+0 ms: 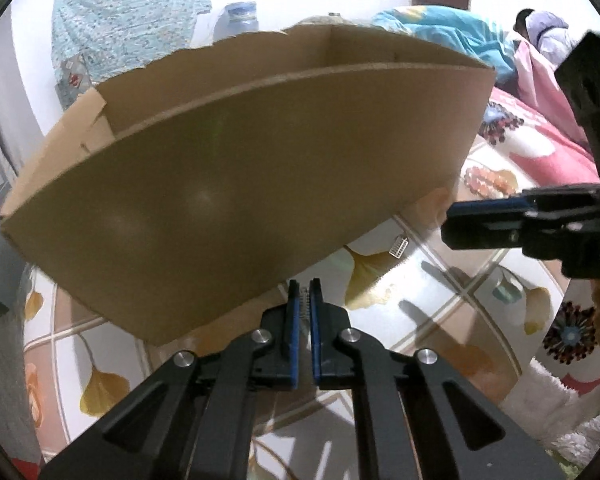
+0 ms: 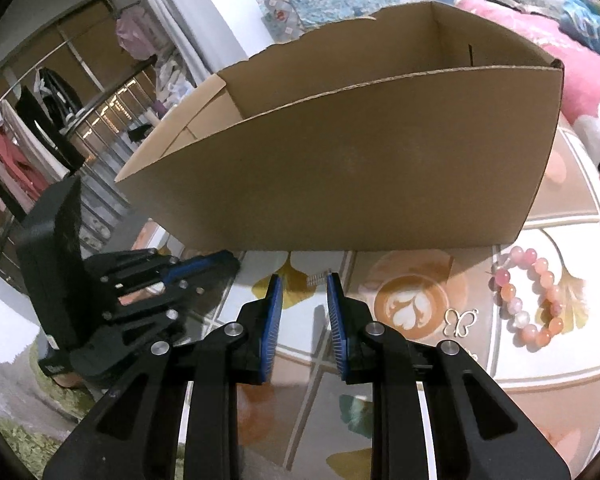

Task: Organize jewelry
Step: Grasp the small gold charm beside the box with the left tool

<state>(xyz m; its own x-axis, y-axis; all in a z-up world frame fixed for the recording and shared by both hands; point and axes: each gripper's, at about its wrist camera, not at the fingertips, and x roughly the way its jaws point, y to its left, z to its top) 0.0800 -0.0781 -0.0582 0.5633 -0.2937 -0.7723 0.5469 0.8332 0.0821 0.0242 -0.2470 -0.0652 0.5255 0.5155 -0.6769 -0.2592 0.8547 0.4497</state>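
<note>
Cardboard box (image 2: 360, 168) stands on my bench (image 2: 560, 360). Left tongs (image 1: 305, 286) pinch a small silver clip (image 1: 307, 300). Right tongs (image 2: 302, 282) spread; beaded bracelet (image 2: 532, 296) lies right.

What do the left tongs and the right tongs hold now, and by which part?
Left tongs pinch a small silver piece at their tips; by which part of it cannot be told. Right tongs are open, holding nothing.
</note>
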